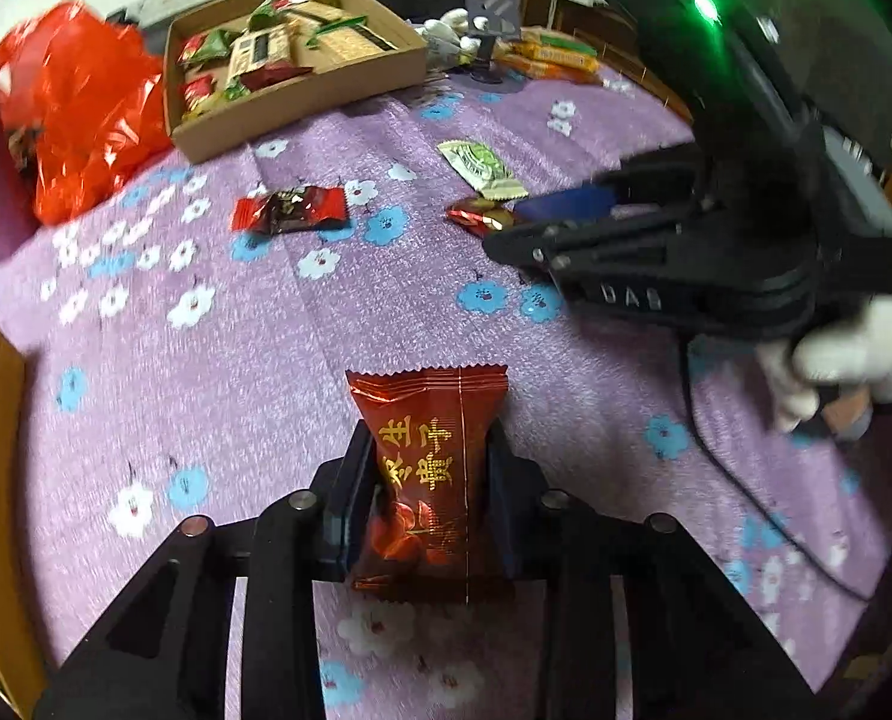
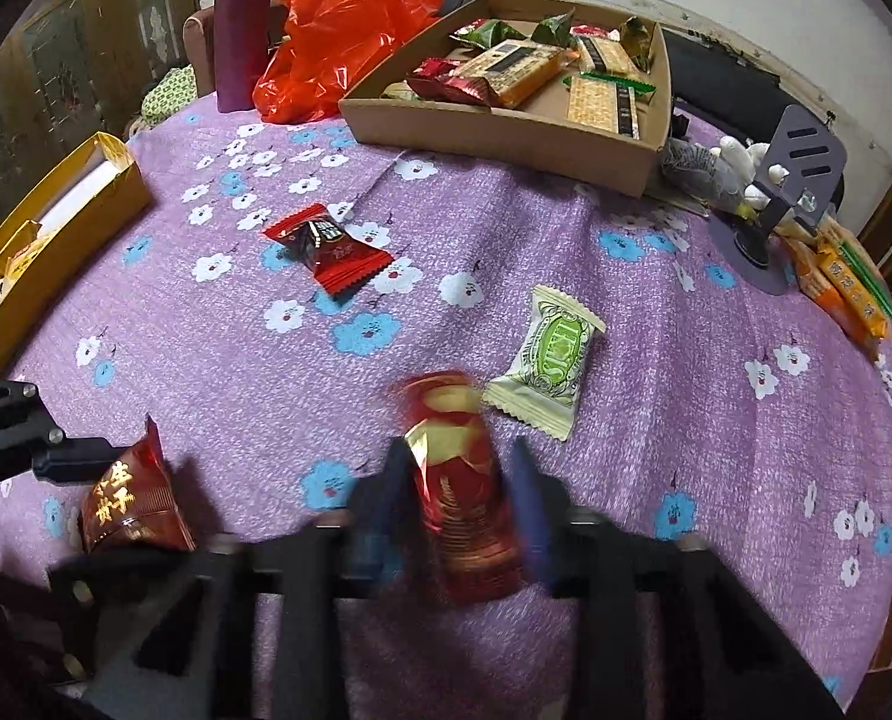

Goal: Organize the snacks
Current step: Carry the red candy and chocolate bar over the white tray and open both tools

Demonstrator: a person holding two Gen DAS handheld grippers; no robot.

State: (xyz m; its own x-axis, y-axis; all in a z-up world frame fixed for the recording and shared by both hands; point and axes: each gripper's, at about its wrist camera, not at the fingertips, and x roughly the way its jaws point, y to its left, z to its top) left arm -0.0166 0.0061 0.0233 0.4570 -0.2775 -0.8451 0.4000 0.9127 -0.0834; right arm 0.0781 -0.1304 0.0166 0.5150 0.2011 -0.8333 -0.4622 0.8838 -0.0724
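Left gripper (image 1: 431,468) clamped on dark red pack (image 1: 431,480), above the cloth (image 1: 595,120). Right gripper (image 2: 460,480) straddles red-gold candy (image 2: 460,480); blurred, grip unclear. Light, crinkly, slippery wrappers: pinch mid-body.

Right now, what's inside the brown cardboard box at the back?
The brown cardboard box holds snack packets: tan cracker packs, green pouches and red wrappers. Its near wall and the piled packets hide whatever lies underneath.

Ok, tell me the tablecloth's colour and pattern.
Purple tablecloth with white and blue flowers, clearest in the right wrist view.
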